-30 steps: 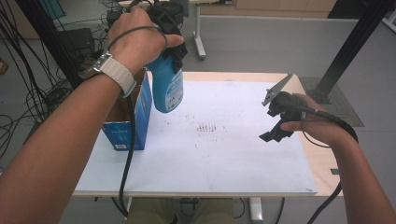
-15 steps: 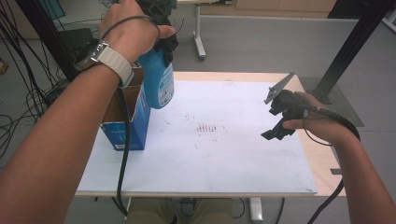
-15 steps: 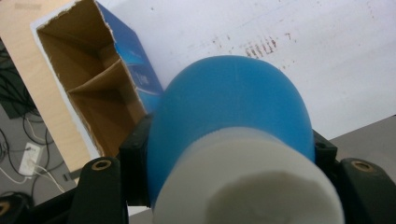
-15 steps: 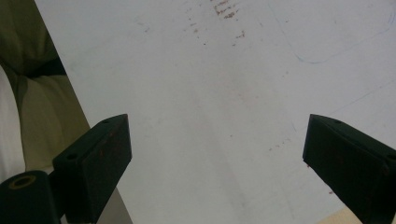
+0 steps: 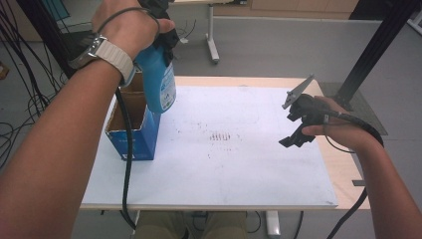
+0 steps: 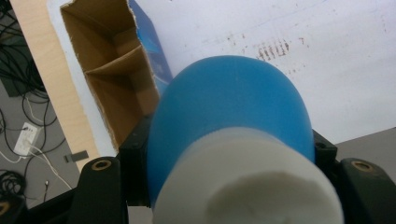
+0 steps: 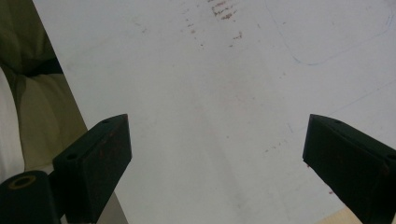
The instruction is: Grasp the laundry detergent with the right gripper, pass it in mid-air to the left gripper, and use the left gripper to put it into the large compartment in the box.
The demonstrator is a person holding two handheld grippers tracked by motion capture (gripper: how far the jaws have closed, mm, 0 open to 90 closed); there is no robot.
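Lifted a little higher since a second ago, the left gripper point(image 5: 158, 22) clamps a blue bottle point(image 5: 158, 82), hanging upright just above the open cardboard box point(image 5: 130, 137) at the table's point(image 5: 343, 164) left. Well apart, the right gripper point(image 5: 293, 130) idles with jaws wide.

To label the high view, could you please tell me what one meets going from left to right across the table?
Open cardboard box → blue bottle held above it in the left claw → dark smudges on the white sheet → right claw, open above the sheet.
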